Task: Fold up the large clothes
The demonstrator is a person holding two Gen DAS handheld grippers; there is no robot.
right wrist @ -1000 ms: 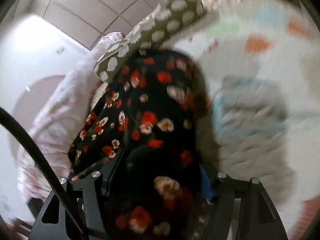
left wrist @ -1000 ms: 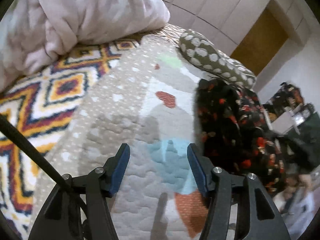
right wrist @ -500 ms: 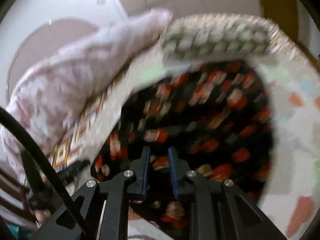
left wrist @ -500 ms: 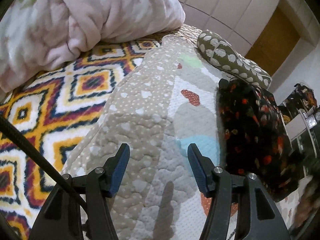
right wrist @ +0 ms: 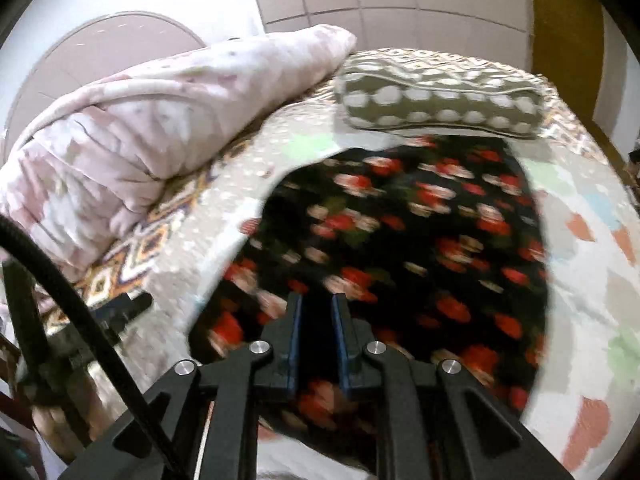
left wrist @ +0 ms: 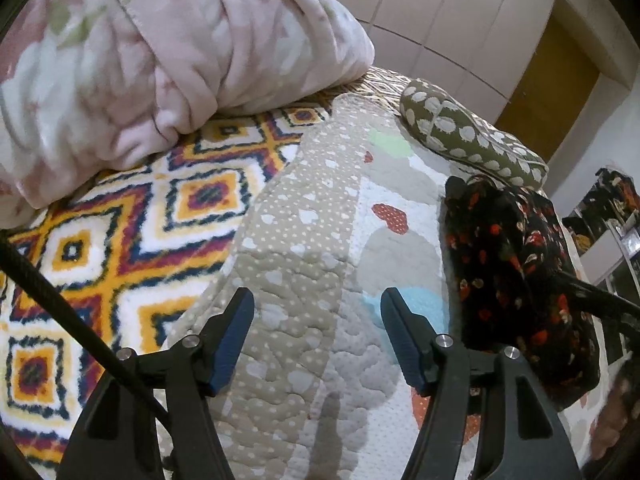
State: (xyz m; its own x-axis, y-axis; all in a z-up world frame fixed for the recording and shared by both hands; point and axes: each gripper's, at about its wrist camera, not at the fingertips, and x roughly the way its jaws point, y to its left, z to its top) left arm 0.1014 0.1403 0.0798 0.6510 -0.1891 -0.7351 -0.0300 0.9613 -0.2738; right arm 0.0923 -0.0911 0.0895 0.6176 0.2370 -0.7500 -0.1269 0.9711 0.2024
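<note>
Two claws are working over a bed covered by a quilt (left wrist: 320, 240) patterned with hearts and coloured patches. The left claw (left wrist: 318, 332) is hovering with its blue pads spread wide and nothing between them; its jaws have just been opening a little further, and only bare quilt is showing in the gap. The right claw (right wrist: 316, 328) is sitting with its pads drawn nearly together, having just been closing, and dark flowered cloth is filling the narrow gap, so it is pinching the dress (right wrist: 400, 260). That black dress with red and white flowers is lying bunched on the quilt, to the right of the left claw in the left wrist view (left wrist: 516, 280) and directly ahead of the right claw. A spotted olive pillow (right wrist: 440, 100) is resting just beyond the dress near the head of the bed, and a rumpled pink blanket (left wrist: 160, 60) is lying heaped on a bright diamond-patterned spread (left wrist: 100, 248) on the left.
</note>
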